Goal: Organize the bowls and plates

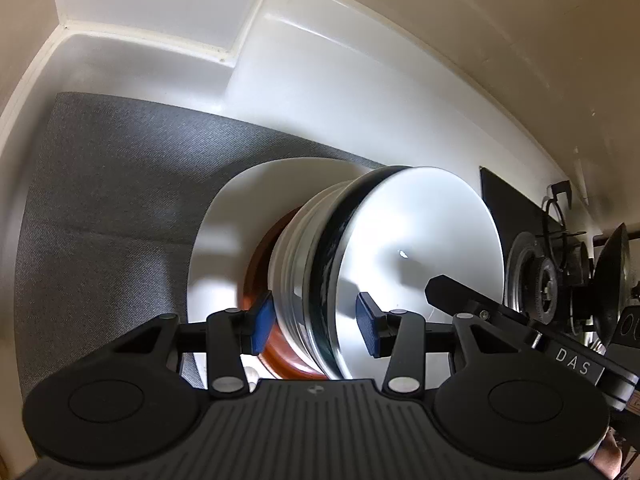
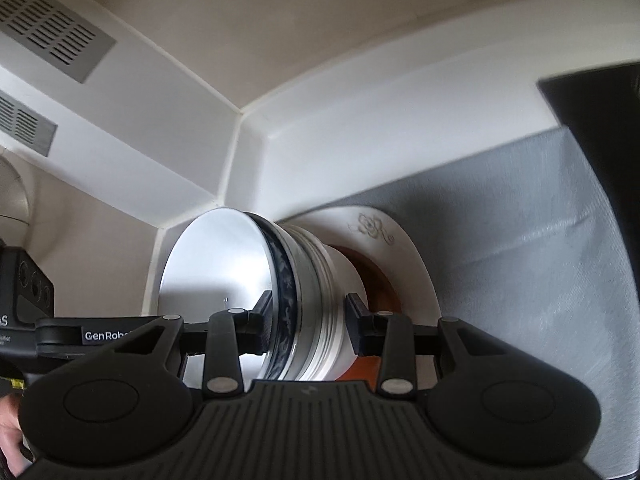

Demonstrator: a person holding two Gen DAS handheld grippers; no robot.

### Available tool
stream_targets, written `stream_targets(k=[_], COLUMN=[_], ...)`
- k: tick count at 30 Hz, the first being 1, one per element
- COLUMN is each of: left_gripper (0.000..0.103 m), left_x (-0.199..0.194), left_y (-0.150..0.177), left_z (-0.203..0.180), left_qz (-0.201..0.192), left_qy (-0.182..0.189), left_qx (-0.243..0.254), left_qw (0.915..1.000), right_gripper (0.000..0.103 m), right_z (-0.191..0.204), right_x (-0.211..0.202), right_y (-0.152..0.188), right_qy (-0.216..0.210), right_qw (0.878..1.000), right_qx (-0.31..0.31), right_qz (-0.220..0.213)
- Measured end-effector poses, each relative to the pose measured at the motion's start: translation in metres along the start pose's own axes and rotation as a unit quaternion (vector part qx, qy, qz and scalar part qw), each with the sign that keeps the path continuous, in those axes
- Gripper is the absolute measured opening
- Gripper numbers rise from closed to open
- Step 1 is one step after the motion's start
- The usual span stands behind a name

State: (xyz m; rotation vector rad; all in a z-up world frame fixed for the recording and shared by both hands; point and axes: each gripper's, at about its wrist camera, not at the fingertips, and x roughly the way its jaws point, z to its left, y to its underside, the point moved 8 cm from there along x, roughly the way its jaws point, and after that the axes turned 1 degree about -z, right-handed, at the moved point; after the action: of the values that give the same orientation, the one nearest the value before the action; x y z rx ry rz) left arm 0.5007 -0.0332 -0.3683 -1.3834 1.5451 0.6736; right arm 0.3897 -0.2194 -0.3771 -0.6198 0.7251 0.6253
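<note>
A stack of nested bowls (image 1: 308, 280) stands on a brown dish (image 1: 280, 356) and a white plate (image 1: 224, 248) on a grey mat (image 1: 100, 200); the views are rolled sideways. The top bowl (image 1: 416, 248) is white inside with a dark blue patterned rim. My left gripper (image 1: 316, 326) straddles the stack's rims, blue pads (image 1: 264, 328) on either side, with gaps showing. In the right wrist view, my right gripper (image 2: 308, 320) straddles the same stack (image 2: 316, 296) from the other side, above the flower-marked plate (image 2: 400, 248). I cannot tell whether either is clamped.
White counter walls (image 1: 320, 92) and a corner enclose the mat. A black gas stove burner (image 1: 540, 276) lies beyond the bowls. The right gripper's body (image 1: 560, 344) crosses the left wrist view. Metal vents (image 2: 52, 28) sit on the wall.
</note>
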Motion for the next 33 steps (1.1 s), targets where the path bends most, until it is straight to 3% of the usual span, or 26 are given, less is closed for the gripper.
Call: stream_targets(k=[10, 13, 16, 20, 22, 24, 27, 30, 33], left_gripper=[0.044, 0.044, 0.048, 0.066, 0.075, 0.09, 0.1, 0.102, 0.102], left_x=[0.003, -0.001, -0.019, -0.065, -0.092, -0.122, -0.168, -0.202, -0.225], left_y=[0.006, 0.01, 0.011, 0.02, 0.03, 0.045, 0.074, 0.11, 0.149], left_z=[-0.01, -0.009, -0.015, -0.035, -0.049, -0.068, -0.1, -0.132, -0.159], left_qz=[-0.031, -0.04, -0.08, -0.151, -0.181, -0.207, -0.249, -0.264, -0.255], left_qy=[-0.016, -0.021, -0.031, -0.065, -0.09, -0.109, -0.141, -0.186, -0.192], left_qx=[0.031, 0.017, 0.017, 0.046, 0.059, 0.068, 0.082, 0.091, 0.083], left_qw=[0.9989, 0.9988, 0.9962, 0.9853, 0.9776, 0.9698, 0.9547, 0.9421, 0.944], right_gripper=[0.041, 0.041, 0.043, 0.043, 0.048, 0.061, 0.077, 0.088, 0.096], right_z=[-0.011, -0.011, -0.011, -0.005, 0.001, 0.012, 0.039, 0.065, 0.082], right_x=[0.006, 0.005, 0.002, -0.02, -0.042, -0.071, -0.116, -0.165, -0.214], right_y=[0.011, 0.014, 0.015, 0.018, 0.02, 0.026, 0.043, 0.064, 0.082], right_qy=[0.001, -0.002, -0.001, 0.016, 0.048, 0.085, 0.095, 0.112, 0.103], right_qw=[1.0, 1.0, 1.0, 0.999, 0.996, 0.99, 0.983, 0.973, 0.972], right_qx=[-0.008, -0.009, -0.007, -0.031, -0.057, -0.087, -0.135, -0.175, -0.181], right_qz=[0.002, 0.001, -0.002, -0.02, -0.044, -0.068, -0.084, -0.098, -0.105])
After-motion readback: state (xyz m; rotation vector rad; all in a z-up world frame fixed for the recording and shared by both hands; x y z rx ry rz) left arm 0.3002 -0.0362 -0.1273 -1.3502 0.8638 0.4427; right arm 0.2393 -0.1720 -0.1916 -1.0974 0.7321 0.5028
